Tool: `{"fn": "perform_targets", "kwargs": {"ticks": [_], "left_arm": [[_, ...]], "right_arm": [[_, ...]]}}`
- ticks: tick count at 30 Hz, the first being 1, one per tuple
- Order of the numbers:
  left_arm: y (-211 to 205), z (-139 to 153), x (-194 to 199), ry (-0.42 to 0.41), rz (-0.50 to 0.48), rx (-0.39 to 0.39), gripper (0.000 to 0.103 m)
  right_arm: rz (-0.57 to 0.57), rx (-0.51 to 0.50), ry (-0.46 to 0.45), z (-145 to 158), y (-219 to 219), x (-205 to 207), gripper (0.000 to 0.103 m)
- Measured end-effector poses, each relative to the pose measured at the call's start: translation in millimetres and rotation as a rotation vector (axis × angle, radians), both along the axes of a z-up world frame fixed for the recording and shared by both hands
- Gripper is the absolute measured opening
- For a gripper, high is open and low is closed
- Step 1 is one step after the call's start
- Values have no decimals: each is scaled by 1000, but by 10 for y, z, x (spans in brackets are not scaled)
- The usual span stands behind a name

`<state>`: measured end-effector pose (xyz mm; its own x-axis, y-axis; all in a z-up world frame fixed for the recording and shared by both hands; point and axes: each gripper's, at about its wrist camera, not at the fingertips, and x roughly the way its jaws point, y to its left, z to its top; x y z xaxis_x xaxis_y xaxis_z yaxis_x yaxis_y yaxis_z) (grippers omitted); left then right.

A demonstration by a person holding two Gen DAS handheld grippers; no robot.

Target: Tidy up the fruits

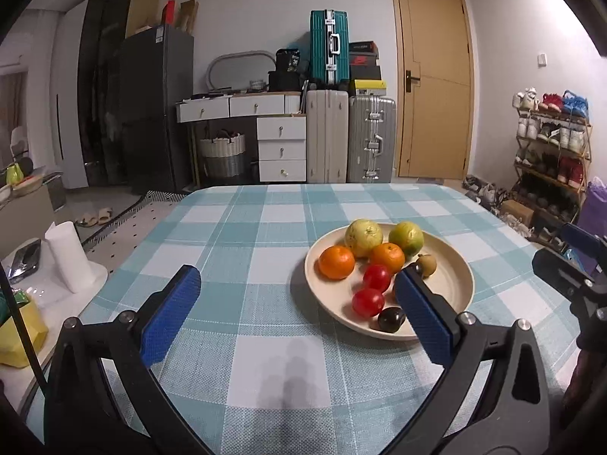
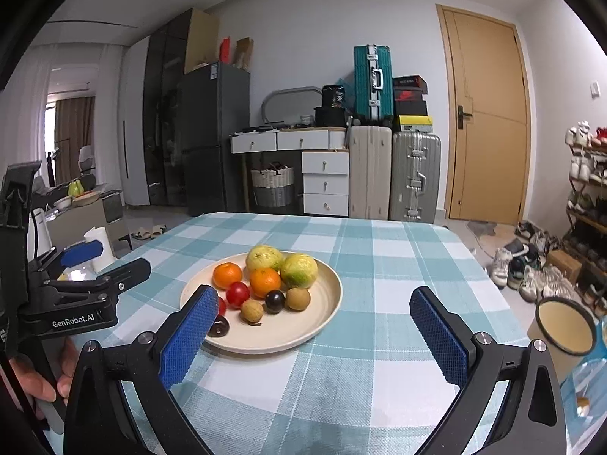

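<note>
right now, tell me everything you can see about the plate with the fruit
The plate is round, shallow and cream, with a low raised rim and a matte look, perhaps plastic or ceramic. It sits flat on the checked tablecloth, nearer the left gripper than the right gripper. It holds two yellow-green fruits, two oranges, two red fruits, two dark ones and two small brown ones, crowded toward its far and left side. Both grippers' jaws are open and neither visibly touches it.

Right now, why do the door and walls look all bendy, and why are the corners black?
Both wrist views use fisheye lenses: in the left wrist view the door bows outward, in the right wrist view the door leans, and the lens rim blackens the corners. The fruit plate stays sharp.
</note>
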<state>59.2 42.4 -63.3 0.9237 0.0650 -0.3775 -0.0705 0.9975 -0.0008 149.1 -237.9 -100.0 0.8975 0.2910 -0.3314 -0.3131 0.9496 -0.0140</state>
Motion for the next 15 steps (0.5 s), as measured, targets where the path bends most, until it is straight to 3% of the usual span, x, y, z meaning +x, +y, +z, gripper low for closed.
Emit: {"fn": "perform_targets", "kwargs": {"ticks": [7, 15], "left_arm": [[-32, 50, -169, -77, -7, 14, 102], [-3, 50, -159, -78, -6, 5, 102]], "right_arm": [[5, -12, -43, 21, 24, -91, 103], [3, -6, -41, 21, 9, -90, 103]]}}
